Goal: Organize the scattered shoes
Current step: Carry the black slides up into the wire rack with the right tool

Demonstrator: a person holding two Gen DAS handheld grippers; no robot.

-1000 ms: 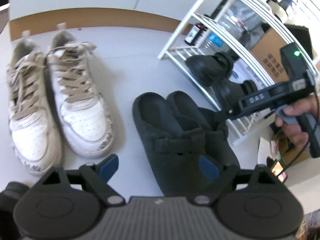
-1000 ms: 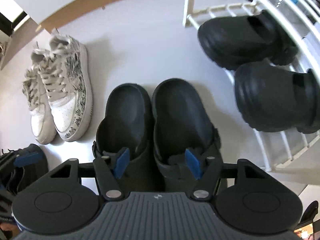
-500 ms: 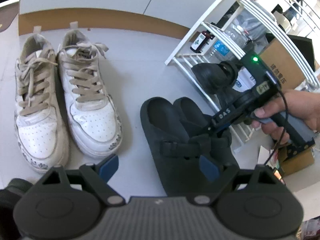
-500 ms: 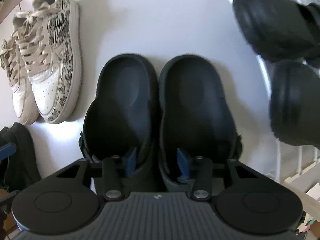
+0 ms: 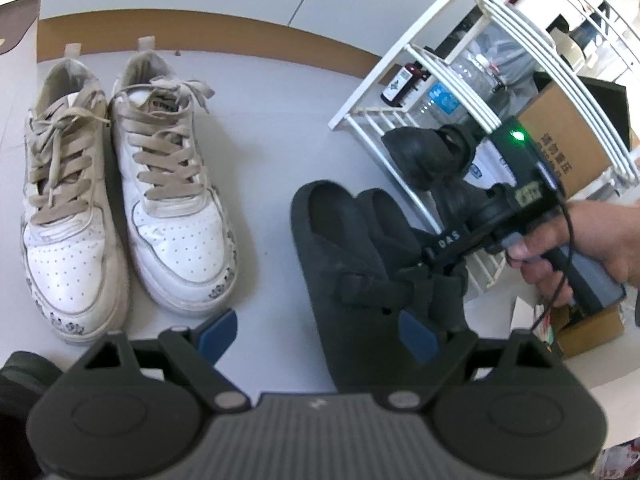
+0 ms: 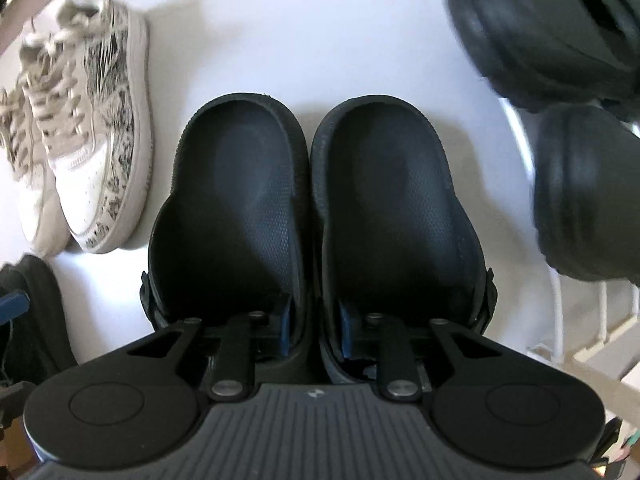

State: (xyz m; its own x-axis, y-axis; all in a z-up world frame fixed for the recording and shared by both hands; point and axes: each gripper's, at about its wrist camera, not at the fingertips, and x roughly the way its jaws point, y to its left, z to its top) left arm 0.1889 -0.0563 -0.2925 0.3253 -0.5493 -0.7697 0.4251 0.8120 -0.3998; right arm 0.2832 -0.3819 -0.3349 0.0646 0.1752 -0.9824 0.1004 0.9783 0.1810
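A pair of black clogs [image 6: 236, 200] stands side by side on the pale floor, heels toward the right wrist camera. My right gripper [image 6: 315, 328] points down into them, one finger in each clog. Its jaws are closing and its blue pads [image 6: 285, 326] press the two inner walls together. In the left wrist view a hand holds that gripper over the clogs [image 5: 340, 240]. My left gripper [image 5: 318, 332] hangs open above the floor between the clogs and a pair of white sneakers [image 5: 172, 200], holding nothing.
A white wire shoe rack [image 5: 420, 80] stands right of the clogs with two chunky black shoes [image 6: 540, 32] on its lowest shelf. Bottles [image 5: 400, 84] and a cardboard box [image 5: 568, 152] sit behind it. A brown skirting board [image 5: 240, 36] runs along the far wall.
My right gripper has sunk into the clogs and its jaws have narrowed from wide apart onto the inner walls. The left gripper has stayed where it was, open.
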